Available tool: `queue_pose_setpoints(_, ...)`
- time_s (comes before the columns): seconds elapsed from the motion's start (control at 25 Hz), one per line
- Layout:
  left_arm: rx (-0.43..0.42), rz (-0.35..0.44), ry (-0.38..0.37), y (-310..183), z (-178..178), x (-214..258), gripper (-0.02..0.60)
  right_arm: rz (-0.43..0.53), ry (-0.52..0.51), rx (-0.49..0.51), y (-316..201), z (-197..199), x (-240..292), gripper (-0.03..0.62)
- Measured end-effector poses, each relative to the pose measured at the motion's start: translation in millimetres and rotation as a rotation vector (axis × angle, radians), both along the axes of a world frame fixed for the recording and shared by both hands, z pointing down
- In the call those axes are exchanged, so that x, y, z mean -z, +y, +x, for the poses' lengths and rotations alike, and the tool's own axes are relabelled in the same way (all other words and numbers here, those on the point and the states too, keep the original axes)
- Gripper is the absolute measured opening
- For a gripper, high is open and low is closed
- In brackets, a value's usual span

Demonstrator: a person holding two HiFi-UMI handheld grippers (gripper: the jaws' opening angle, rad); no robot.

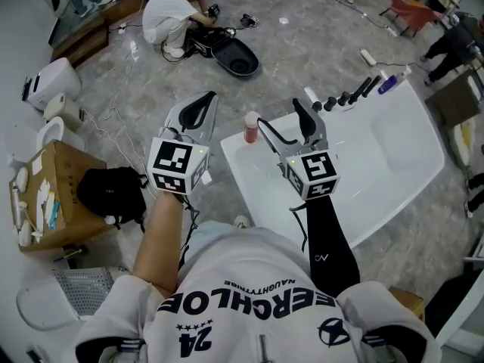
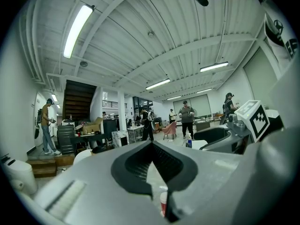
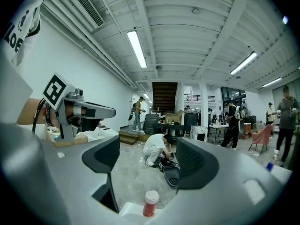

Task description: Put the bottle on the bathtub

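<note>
The bottle (image 1: 251, 127) is small and reddish with a pale cap. It stands upright on a corner of the bathtub's rim, at the left end in the head view. The bathtub (image 1: 378, 150) is white, glossy and rectangular.

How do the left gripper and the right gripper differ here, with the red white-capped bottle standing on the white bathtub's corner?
The left gripper has jaws that meet at the tips; the right gripper has jaws wide apart. In the head view, the left gripper shows over the grey floor beside the white bathtub, the right gripper over its basin. Shared: both hold nothing, and neither touches the red white-capped bottle on the tub's corner.
</note>
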State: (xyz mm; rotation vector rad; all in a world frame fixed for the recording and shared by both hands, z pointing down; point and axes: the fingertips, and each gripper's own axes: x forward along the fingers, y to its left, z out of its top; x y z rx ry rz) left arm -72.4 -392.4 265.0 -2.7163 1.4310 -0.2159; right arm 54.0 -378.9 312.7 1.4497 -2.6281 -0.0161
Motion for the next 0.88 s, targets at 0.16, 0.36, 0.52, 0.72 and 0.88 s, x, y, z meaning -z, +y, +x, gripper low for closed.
queue_pose_setpoints(0.16,0.001,0.001,0.0,4.3,0.6,0.1,0.002,0.002,-0.008,0.004,4.3,-2.2,3.4,0.405)
queue_pose_setpoints(0.36,0.0,0.001,-0.001,9.3,1.2,-1.2,0.001,0.019,-0.008,0.009,9.0,-1.0,2.8,0.397)
queue_pose_setpoints(0.52,0.004,0.0,-0.004,11.1,-0.7,-0.5,0.002,0.02,-0.009,0.017,12.4,-1.3,4.0,0.305)
queue_pose_setpoints(0.72,0.003,-0.003,-0.01,11.4,1.1,0.1,0.002,0.003,-0.014,0.032,14.6,-1.4,1.6,0.247)
queue_pose_setpoints(0.88,0.0,-0.001,-0.017,14.4,2.0,-1.3,0.002,-0.006,-0.008,0.053,19.7,-4.0,-1.5,0.17)
